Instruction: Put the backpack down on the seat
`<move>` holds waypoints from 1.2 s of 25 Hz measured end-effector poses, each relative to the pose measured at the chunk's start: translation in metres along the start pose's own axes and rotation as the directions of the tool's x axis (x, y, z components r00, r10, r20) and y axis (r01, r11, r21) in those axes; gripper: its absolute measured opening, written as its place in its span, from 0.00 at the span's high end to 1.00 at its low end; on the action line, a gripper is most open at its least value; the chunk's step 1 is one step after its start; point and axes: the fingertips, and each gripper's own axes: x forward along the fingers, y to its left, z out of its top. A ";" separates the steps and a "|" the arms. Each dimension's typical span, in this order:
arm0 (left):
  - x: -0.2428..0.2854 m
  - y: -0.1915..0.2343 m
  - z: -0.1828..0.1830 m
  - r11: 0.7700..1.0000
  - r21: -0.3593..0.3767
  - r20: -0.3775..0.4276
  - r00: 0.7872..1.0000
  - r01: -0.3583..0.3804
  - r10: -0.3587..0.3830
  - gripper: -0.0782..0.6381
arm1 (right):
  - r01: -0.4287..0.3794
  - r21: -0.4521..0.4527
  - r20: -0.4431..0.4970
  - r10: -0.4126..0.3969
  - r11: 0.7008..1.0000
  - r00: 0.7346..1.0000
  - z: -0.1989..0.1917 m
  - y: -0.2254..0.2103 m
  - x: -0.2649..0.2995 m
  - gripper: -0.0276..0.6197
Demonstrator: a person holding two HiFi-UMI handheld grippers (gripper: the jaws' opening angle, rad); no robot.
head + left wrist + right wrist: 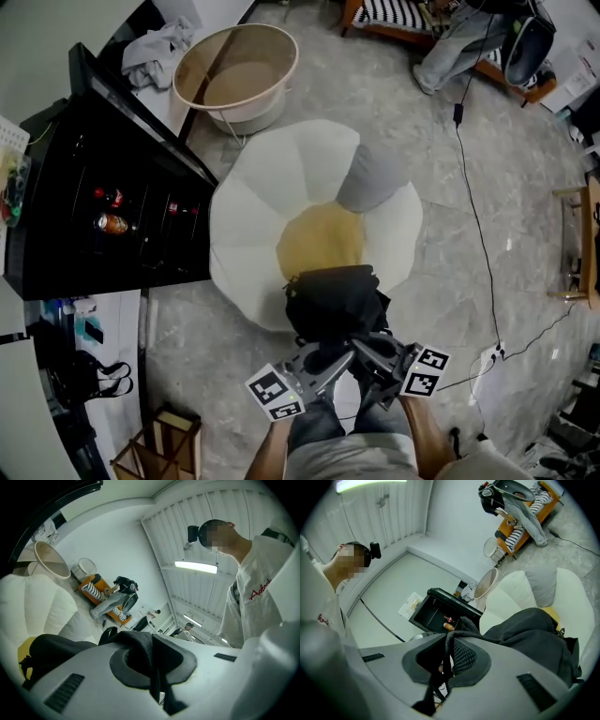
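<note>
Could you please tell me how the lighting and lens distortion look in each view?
Head view: fisheye curve, dark corners, even light; the backpack is almost featureless black. Left gripper view: the ceiling lamp is blown out. Right gripper view: strong barrel bend, light strip glaring top left.

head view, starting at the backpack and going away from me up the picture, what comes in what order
backpack → yellow seat centre → grey cushion → beige tub
</note>
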 end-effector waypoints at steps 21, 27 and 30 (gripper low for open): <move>0.018 0.097 0.020 1.000 0.004 -0.004 1.000 -0.022 0.022 0.84 | 0.010 0.003 -0.008 -0.010 1.000 1.000 0.032 -0.072 0.062 0.89; 0.039 0.141 0.048 0.999 0.031 0.003 1.000 -0.024 0.024 0.84 | 0.001 -0.022 0.001 -0.001 1.000 1.000 0.069 -0.101 0.094 0.89; 0.051 0.161 0.064 0.999 0.047 0.012 1.000 -0.028 0.027 0.84 | -0.008 -0.034 0.007 0.008 0.999 1.000 0.091 -0.114 0.109 0.89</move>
